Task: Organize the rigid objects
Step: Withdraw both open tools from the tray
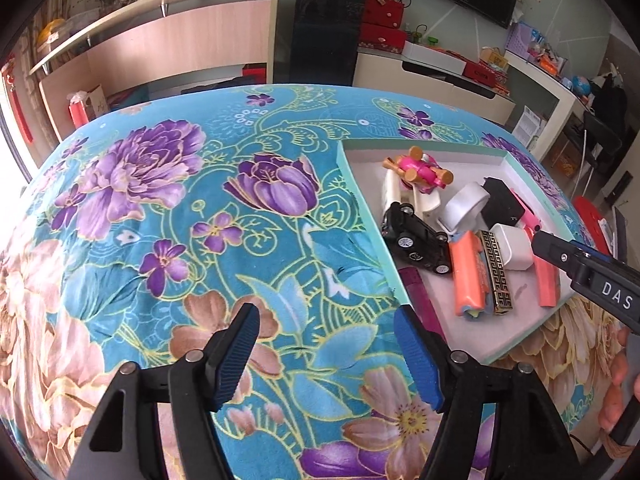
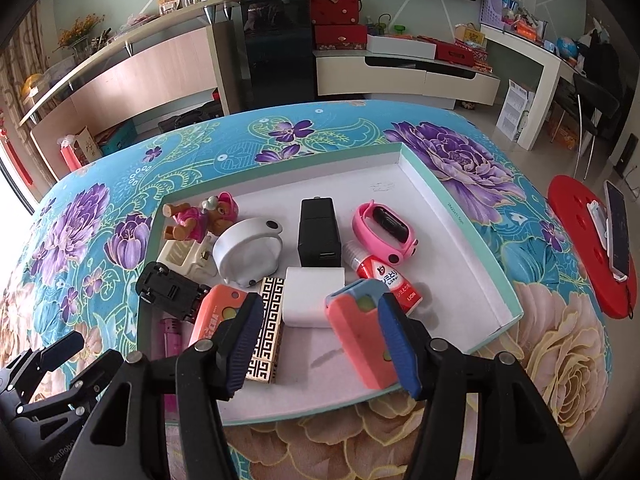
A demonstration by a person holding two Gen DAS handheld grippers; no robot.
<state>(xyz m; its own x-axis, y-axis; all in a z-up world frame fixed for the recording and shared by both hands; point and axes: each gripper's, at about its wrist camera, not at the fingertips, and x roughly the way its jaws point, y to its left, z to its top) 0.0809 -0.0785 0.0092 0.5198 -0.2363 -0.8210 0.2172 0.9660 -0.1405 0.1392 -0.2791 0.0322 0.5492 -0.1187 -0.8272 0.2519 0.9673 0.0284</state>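
A teal-rimmed white tray (image 2: 460, 216) lies on the floral cloth and holds several small objects: a pink toy figure (image 2: 200, 216), a black toy car (image 2: 172, 292), a black cube (image 2: 318, 228), a pink watch (image 2: 384, 228), a gold-and-black patterned box (image 2: 268, 320) and a white block (image 2: 314, 296). My right gripper (image 2: 320, 312) stands open over the tray's near part. Its right finger is beside an orange-and-blue case (image 2: 356, 332), and the pads press on nothing. My left gripper (image 1: 324, 332) is open and empty over bare cloth, left of the tray (image 1: 360, 184).
To the right of the table stands a red round stool (image 2: 580, 240) with a phone (image 2: 618, 232) on it. Past the table's far edge are a long shelf unit and a low white cabinet. A person's hand (image 1: 618, 380) shows at the right edge.
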